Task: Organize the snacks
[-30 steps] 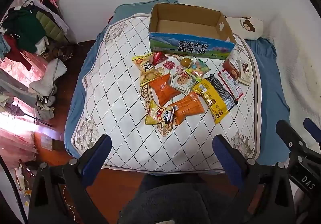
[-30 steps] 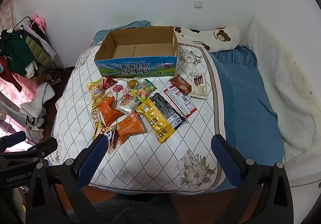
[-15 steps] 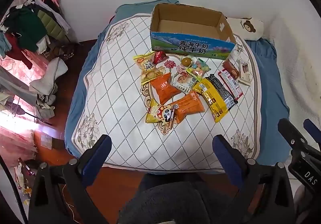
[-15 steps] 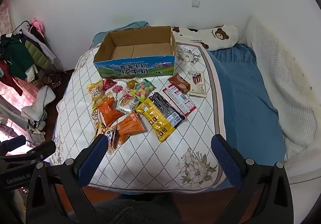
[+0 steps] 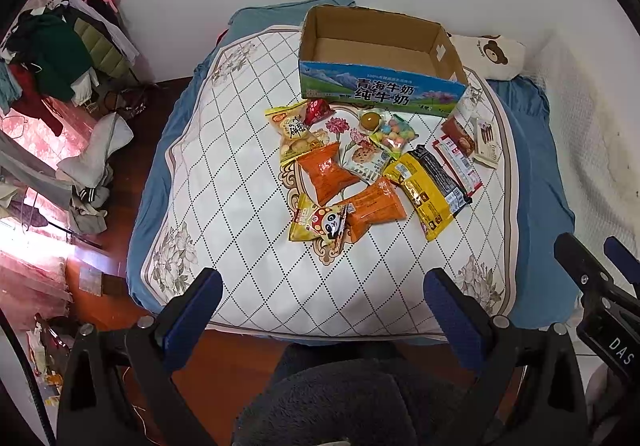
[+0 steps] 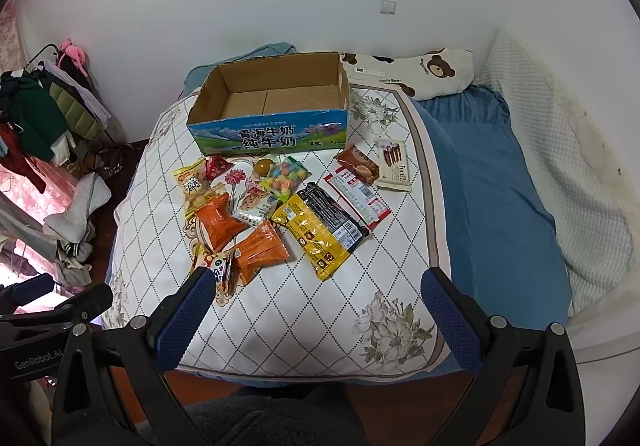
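Left hand-held gripper (image 5: 322,312) held above the foot of the bed (image 5: 248,166), blue-padded fingers (image 5: 192,316) spread wide apart, nothing between them. Right hand-held gripper (image 6: 318,316) likewise above the near edge of the quilt, fingers (image 6: 450,322) wide apart and empty. Each gripper shows at the margin of the other's view.

Cardboard box (image 6: 272,106) with a blue printed front sits open-topped at the far end of the white diamond-pattern quilt; its inside is bare cardboard.

Snacks lie loose on the quilt just in front of the box, all outside it:
- yellow biscuit pack (image 5: 294,132) at the left, small red packet (image 5: 318,111) touching its upper edge
- two orange bags (image 5: 326,172) (image 5: 374,208) in the middle, one nearer the box, one nearer the grippers
- yellow panda packet (image 5: 320,222) nearest the grippers, overlapping the nearer orange bag
- cookie packet (image 5: 366,158) and a clear bag of coloured balls (image 5: 394,134) centre, a round brown item (image 5: 370,120) beside the bag
- long yellow pack (image 6: 314,232) and long black pack (image 6: 336,218) side by side, touching
- red-and-white strip pack (image 6: 358,200), brown packet (image 6: 358,164), white biscuit box (image 6: 394,166) at the right

Bear-print pillow (image 6: 424,72) behind the box against the wall. Clothes rack (image 5: 60,54) at the left of the bed, garments on the floor beside it
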Demonstrator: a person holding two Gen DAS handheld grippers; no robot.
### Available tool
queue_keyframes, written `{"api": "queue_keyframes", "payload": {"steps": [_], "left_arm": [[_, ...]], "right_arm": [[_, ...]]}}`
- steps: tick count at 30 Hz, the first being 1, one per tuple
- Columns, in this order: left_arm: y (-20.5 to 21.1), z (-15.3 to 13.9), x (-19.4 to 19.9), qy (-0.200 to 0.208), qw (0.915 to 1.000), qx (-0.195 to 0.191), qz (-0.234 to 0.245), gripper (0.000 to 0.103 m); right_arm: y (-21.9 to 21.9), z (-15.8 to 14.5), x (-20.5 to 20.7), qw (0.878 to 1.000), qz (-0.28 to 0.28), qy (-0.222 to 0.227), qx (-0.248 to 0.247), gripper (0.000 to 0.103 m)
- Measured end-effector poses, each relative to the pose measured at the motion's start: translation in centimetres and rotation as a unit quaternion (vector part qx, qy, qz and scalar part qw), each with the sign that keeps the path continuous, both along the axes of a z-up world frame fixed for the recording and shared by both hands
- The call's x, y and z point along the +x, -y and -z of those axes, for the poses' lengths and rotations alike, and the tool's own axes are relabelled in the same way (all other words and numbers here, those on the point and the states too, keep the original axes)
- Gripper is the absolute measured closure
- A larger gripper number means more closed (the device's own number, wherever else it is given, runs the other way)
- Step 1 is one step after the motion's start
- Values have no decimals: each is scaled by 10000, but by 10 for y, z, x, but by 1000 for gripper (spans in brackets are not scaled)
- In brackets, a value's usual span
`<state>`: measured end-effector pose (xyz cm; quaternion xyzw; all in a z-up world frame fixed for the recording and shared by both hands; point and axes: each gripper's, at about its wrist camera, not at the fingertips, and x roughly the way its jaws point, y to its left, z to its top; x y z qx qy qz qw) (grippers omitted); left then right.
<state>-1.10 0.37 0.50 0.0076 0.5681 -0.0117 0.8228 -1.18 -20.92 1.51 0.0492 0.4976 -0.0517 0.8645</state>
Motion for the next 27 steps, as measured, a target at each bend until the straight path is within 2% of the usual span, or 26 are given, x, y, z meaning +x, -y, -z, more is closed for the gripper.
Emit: {"api": "queue_keyframes", "payload": {"steps": [27], "left_arm": [[0, -3, 0, 46, 10000, -15, -3, 0]], "right_arm": [[-1, -4, -8, 10000, 15, 59, 19, 0]]}}
